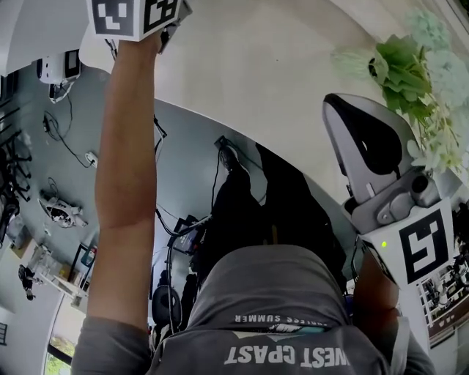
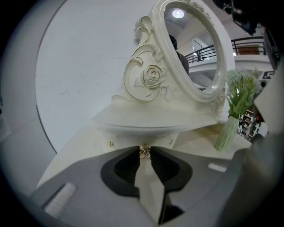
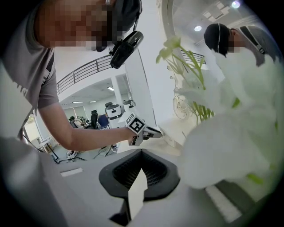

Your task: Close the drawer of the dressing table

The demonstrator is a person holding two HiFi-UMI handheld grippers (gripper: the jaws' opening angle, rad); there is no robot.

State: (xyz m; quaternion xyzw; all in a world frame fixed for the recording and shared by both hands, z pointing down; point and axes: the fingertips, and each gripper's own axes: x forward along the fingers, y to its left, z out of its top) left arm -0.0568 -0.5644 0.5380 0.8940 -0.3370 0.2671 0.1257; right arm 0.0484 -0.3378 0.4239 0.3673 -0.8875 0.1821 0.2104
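Seen from the head camera, your left arm reaches far forward over the white worktop of the dressing table, and only the marker cube of the left gripper shows at the top edge. The right gripper is held back near your body beside the flowers. From the left gripper view, below the oval mirror and its carved frame, the jaws are drawn nearly together with the small gold knob of the drawer pinched between their tips. The drawer front sits just under the curved shelf, and whether it is fully home cannot be told from here. From the right gripper view, the jaws are closed on nothing and pointed towards your outstretched left arm, with blurred white blooms crowding the right side. By this evidence you have the handle in hand, and the job looks either at or just short of its final push, with the release to come.
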